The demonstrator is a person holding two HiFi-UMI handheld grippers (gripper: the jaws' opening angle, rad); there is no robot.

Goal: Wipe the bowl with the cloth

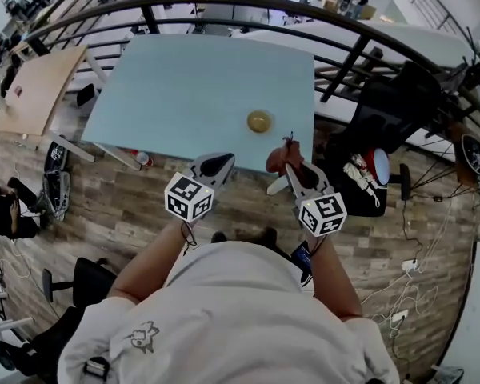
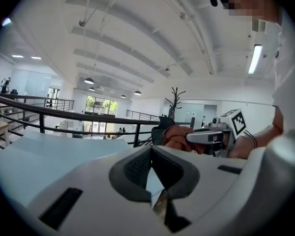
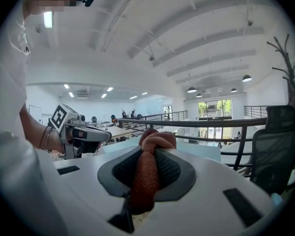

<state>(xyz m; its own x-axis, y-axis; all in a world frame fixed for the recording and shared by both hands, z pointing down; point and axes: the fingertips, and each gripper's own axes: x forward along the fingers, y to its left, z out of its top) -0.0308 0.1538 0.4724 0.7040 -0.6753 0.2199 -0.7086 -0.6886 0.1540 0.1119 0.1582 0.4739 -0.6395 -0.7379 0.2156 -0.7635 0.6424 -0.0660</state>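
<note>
Small round yellow bowl [image 1: 258, 121] sits on the pale blue table [image 1: 184, 94]; contents indiscernible. At its 5 o'clock, the right gripper [image 1: 291, 166] clamps a rust-orange cloth [image 3: 146, 173]. At 7 o'clock, the left gripper [image 1: 218, 164] has its jaws closed on nothing. Black railing [image 1: 224, 2] runs beyond at 12 o'clock.

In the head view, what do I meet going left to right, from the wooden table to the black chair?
wooden table → left tongs → bowl → cloth → black chair
</note>
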